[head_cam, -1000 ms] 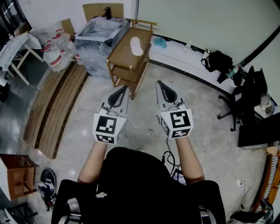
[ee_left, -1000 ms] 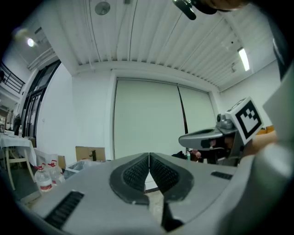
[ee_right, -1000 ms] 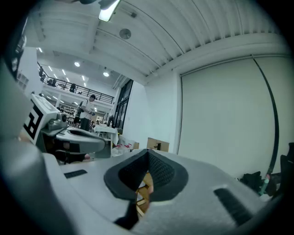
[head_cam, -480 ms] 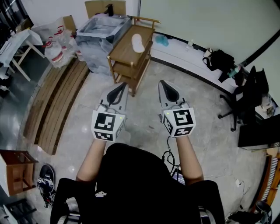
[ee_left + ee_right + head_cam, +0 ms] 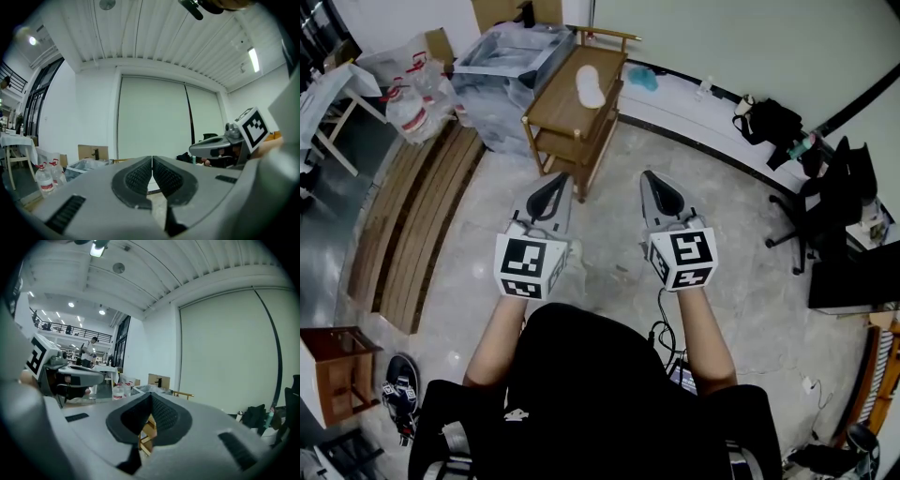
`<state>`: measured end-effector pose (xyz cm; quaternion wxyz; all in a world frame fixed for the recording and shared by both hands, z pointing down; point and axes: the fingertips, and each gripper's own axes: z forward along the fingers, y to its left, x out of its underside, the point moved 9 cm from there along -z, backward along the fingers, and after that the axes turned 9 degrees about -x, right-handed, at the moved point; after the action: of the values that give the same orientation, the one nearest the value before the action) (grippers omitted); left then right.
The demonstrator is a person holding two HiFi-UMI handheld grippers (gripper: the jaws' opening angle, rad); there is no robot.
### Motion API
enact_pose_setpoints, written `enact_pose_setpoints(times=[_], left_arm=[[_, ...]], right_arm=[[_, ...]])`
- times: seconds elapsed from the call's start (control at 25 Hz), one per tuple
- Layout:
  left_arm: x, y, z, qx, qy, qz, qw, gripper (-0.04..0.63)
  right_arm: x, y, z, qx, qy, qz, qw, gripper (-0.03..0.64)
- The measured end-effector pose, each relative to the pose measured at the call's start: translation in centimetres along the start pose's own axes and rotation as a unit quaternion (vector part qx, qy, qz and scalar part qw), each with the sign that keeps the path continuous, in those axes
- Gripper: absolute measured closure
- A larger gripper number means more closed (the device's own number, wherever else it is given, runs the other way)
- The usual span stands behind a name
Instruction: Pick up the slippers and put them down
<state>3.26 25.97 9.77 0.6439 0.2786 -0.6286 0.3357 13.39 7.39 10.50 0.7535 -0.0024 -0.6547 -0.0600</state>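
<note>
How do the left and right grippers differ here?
In the head view, the left gripper ends by the legs of the wooden rack; the right gripper lies over floor. The left cube and right cube carry different marker patterns. Both grippers are shut and empty.

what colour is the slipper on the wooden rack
The slipper is white; head view shows it best.

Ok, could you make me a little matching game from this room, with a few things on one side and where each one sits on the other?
Things:
1. white slipper
2. water bottles
3. black bag
4. wooden planks

Places:
A. flat on the floor, left of the person
B. on top of the wooden rack
C. by the wall, on the right
D. far left, beside the clear plastic bin

Pairs: 1-B, 2-D, 3-C, 4-A
</note>
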Motion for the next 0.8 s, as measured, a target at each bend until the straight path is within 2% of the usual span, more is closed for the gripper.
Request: enact_pose_setpoints(times=[0.32, 0.8], left_arm=[[0.5, 2.1, 6.2, 0.009, 0.007, -0.005, 0.9999, 0.588], [0.3, 6.2, 19.3, 0.035, 0.019, -0.014, 0.9991, 0.588]], right_arm=[[0.3, -3.7, 4.5, 0.009, 0.007, 0.006, 1.000, 0.632], [0.1, -11.6, 14.4, 0.024, 0.034, 0.019, 0.999, 0.632]])
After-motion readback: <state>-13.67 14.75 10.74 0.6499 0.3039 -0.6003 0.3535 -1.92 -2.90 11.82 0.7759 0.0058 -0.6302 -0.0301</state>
